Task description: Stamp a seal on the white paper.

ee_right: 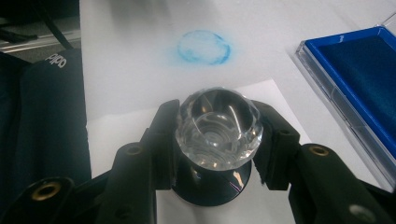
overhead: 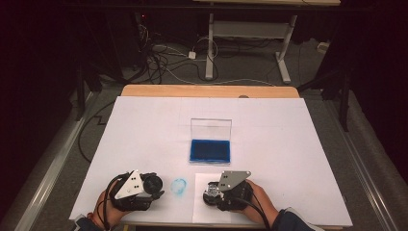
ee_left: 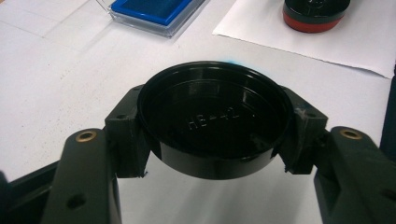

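Tongs point(ee_left: 212, 140) around black cap point(ee_left: 212, 121)

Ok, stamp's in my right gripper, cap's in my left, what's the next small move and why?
Probably lift the stamp and carry it to the open blue ink pad. The right gripper already clamps its clear knob, the black cap sits off in the left gripper, and the pad's lid stands up.

Ink pad case point(overhead: 210, 150) sits mid counter point(overhead: 144, 130), lid up at its far side. Ink smudge point(overhead: 179, 185) lies nearer, just left of paper sheet point(overhead: 199, 211). Stamp point(ee_right: 217, 135) stands on the sheet in right tongs point(overhead: 211, 191). Left tongs point(overhead: 155, 185), left of smudge, hold round cap point(ee_left: 212, 123).
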`<state>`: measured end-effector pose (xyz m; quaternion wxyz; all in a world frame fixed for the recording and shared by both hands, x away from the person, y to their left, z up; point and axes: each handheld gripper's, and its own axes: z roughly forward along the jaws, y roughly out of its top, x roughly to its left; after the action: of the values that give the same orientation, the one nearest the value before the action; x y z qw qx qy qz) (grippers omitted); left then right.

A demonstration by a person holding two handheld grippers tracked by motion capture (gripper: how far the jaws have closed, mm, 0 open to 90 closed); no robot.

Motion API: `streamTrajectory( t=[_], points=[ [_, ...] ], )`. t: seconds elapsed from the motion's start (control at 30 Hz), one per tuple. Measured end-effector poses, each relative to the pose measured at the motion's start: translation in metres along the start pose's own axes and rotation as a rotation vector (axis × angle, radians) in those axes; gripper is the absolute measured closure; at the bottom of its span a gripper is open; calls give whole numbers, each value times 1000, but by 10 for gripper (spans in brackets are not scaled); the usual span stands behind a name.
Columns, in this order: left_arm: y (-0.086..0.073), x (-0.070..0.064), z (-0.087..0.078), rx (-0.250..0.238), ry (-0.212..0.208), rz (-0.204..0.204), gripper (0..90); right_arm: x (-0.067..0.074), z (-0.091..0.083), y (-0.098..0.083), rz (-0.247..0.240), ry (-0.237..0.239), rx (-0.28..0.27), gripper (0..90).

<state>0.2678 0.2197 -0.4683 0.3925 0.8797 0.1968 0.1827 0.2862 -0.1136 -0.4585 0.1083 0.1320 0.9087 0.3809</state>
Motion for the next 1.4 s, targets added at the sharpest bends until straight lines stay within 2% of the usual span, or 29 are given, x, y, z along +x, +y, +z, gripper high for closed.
streamTrajectory(
  t=[0.4, 0.57, 0.6, 0.67, 0.7, 0.8, 0.87, 1.07, 1.4],
  points=[
    [1, 0, 1, -11, -11, -10, 360, -1, 1, -3, 33, 11, -22, 573],
    [1, 0, -1, -19, -8, -10, 360, -5, -2, 1, 52, 14, 2, 574],
    [1, 1, -1, -18, -8, -12, 360, -6, -3, 2, 62, 5, -5, 573],
    [1, 2, -1, -18, -7, -11, 360, -8, -10, 6, 85, 17, -46, 573],
    [1, 2, -1, -19, -6, -13, 360, -9, -15, 9, 81, 21, -63, 573],
    [2, 2, 0, -17, -6, -13, 360, -8, -25, 17, 57, -25, -96, 572],
    [2, 1, 1, -17, -8, -11, 360, -8, -30, 18, 61, -24, -113, 572],
    [3, 0, 3, -14, -14, -10, 360, -9, -41, 21, 56, -45, -152, 572],
    [3, 0, 4, -14, -18, -9, 360, -15, -51, 22, 49, -70, -181, 572]
  ],
)
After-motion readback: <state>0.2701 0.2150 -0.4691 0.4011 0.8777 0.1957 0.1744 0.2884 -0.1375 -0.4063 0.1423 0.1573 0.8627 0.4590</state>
